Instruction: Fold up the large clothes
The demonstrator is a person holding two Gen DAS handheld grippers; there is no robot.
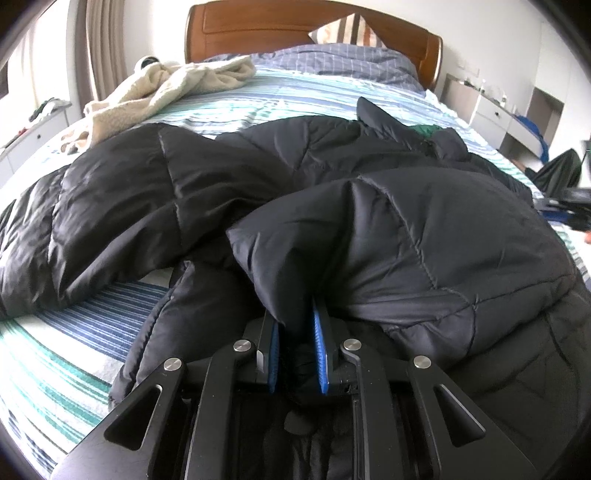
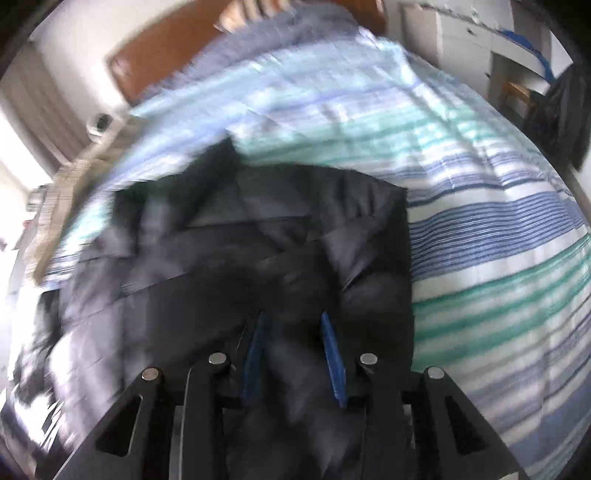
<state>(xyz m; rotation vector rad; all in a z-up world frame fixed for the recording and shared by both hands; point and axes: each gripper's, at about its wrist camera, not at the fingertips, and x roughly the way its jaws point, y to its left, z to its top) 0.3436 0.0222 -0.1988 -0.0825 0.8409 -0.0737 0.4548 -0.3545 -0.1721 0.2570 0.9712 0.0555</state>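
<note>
A large black quilted puffer jacket lies spread across the striped bed, with one part lifted and bunched in the near foreground. My left gripper is shut on a thick fold of that jacket, its blue pads pressing the fabric from both sides. In the blurred right wrist view, the same black jacket fills the middle. My right gripper is shut on a bunch of its dark fabric, which sits between the blue pads. At the far right edge of the left wrist view a dark and blue tool shows, too blurred to read.
A cream fleece blanket lies crumpled at the far left of the bed. A grey checked duvet and a patterned pillow rest against the wooden headboard. White drawers stand to the right of the bed.
</note>
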